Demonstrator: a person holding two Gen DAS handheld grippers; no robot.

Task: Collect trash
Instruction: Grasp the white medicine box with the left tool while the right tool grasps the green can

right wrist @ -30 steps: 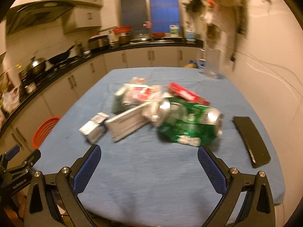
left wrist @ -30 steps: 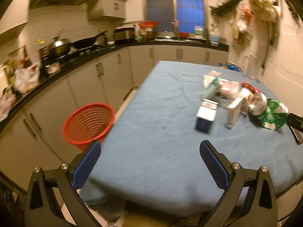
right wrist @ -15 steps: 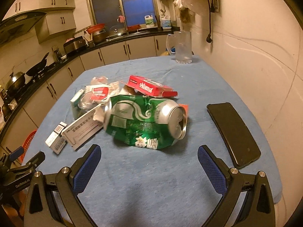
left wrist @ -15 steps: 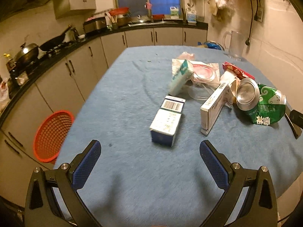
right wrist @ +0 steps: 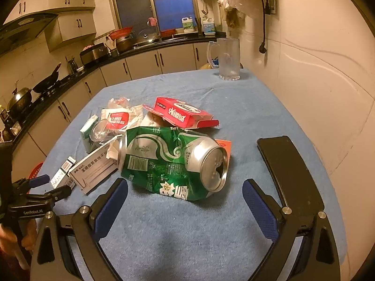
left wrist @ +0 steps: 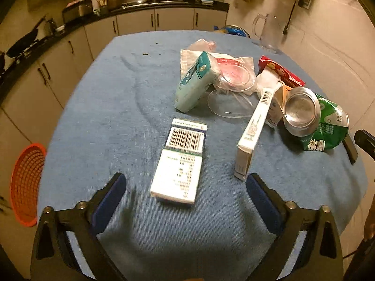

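The left gripper has its fingers spread wide, just starting to close, with nothing pressed. The white box lies on the blue table just ahead, its long side pointing away along the fingers. The right gripper, also spread wide and empty, faces the green can, which lies crosswise.

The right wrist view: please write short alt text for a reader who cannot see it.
A crushed green can lies on its side on a blue-covered table, just ahead of the open right tool. Behind it lie a red box and other packaging, and a black phone lies to the right.
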